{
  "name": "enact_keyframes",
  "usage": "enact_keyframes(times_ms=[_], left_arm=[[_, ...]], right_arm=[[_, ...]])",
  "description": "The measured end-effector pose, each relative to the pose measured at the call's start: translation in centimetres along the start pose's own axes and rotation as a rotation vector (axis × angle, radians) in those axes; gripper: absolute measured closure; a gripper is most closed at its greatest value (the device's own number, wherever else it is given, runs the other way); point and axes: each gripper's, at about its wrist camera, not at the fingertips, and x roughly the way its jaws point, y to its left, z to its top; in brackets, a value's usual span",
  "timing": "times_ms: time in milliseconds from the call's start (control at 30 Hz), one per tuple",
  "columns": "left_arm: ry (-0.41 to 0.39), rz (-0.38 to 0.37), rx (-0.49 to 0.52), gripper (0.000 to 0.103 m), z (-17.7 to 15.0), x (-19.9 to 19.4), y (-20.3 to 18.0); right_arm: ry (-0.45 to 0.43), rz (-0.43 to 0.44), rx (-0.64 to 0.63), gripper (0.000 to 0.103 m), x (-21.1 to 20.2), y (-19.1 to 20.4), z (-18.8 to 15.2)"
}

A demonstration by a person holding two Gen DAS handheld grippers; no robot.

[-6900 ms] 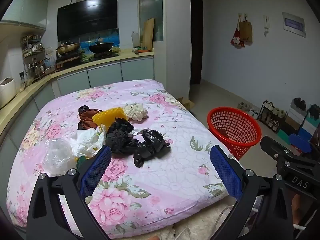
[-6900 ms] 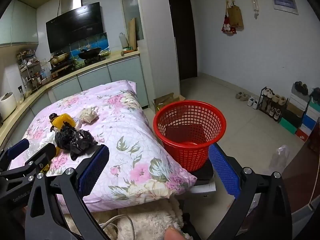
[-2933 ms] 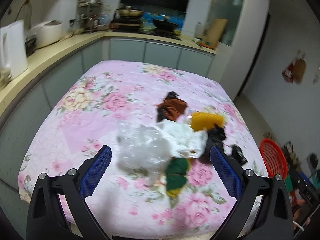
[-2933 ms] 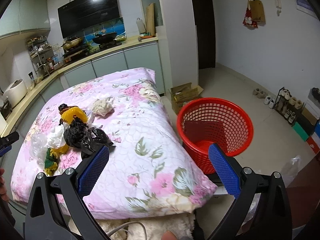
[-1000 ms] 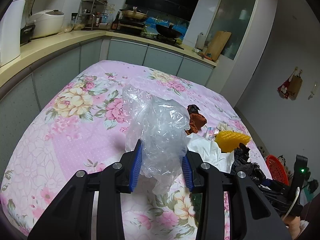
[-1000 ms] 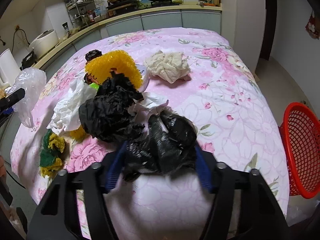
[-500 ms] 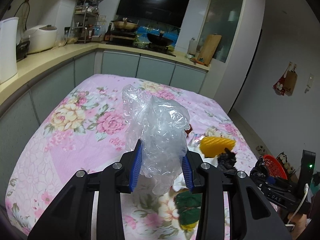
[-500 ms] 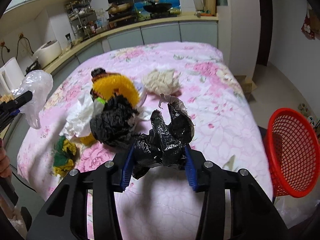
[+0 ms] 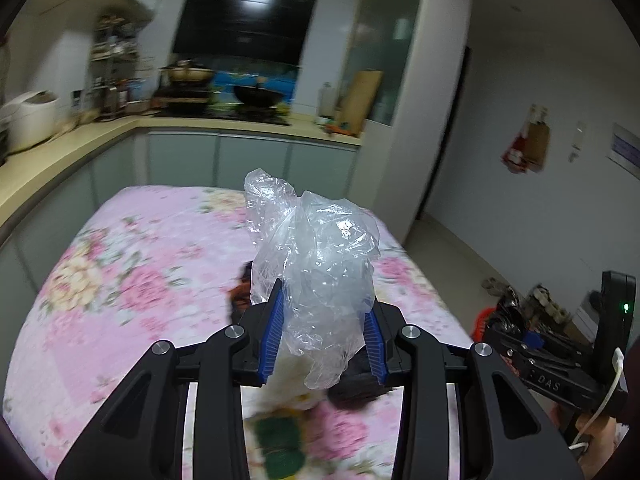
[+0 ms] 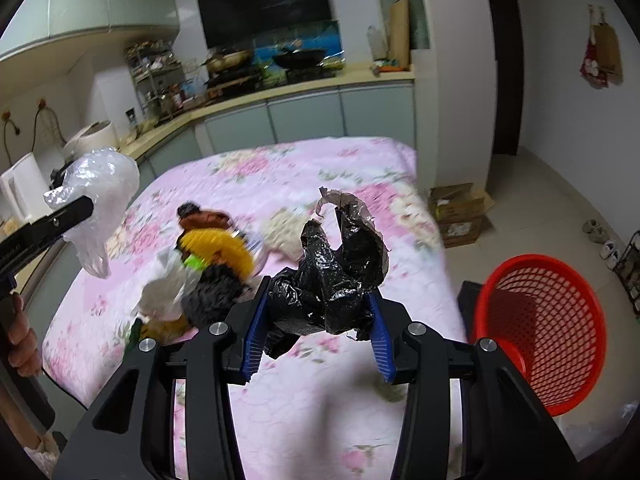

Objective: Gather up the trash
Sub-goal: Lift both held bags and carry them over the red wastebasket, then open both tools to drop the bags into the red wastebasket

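Note:
My left gripper (image 9: pixel 322 342) is shut on a crumpled clear plastic bag (image 9: pixel 320 264), held above the flowered bed (image 9: pixel 120 264). The same bag shows at the left of the right wrist view (image 10: pixel 100 196). My right gripper (image 10: pixel 318 334) is shut on a crumpled black plastic bag (image 10: pixel 332 288), lifted over the bed's near part. A red mesh basket (image 10: pixel 548 328) stands on the floor to its right. More trash lies on the bed: a yellow mesh piece (image 10: pixel 218 248), a black wad (image 10: pixel 212 296), white paper (image 10: pixel 164 288), a beige wad (image 10: pixel 284 228).
A brown item (image 10: pixel 200 216) lies at the far end of the pile. A green and yellow scrap (image 9: pixel 280 440) lies near the bed's front. A cardboard box (image 10: pixel 460 212) sits on the floor beyond the bed. Kitchen counters (image 9: pixel 80 140) run behind and left.
Both grippers have risen with their bags. The right gripper has swung towards the basket, which now looms larger at the right. The left view has tilted up.

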Motion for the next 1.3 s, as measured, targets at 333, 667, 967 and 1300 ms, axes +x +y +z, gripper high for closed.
enact_keyframes(times_ms=[333,667,967,1300], left_arm=[[0.07,-0.187,0.107,0.069,0.7,4.3,-8.1],[0.201,-0.375,0.228,0.068,-0.9,9.6,-17.8],[0.392,-0.475,0.293,0.068,-5.0,16.5,-24.9],[0.561,-0.475,0.315,0.066,-9.7,22.6,-27.4]], right_arm=[[-0.068,-0.146,0.087,0.06,-3.3,-6.8,1.3],[-0.055,-0.321,0.225,0.06,-5.4,-15.1,-0.4],[0.046,-0.373,0.305,0.06,-3.0,-19.3,-3.1],[0.15,-0.321,0.406,0.057,0.1,-22.5,-5.4]])
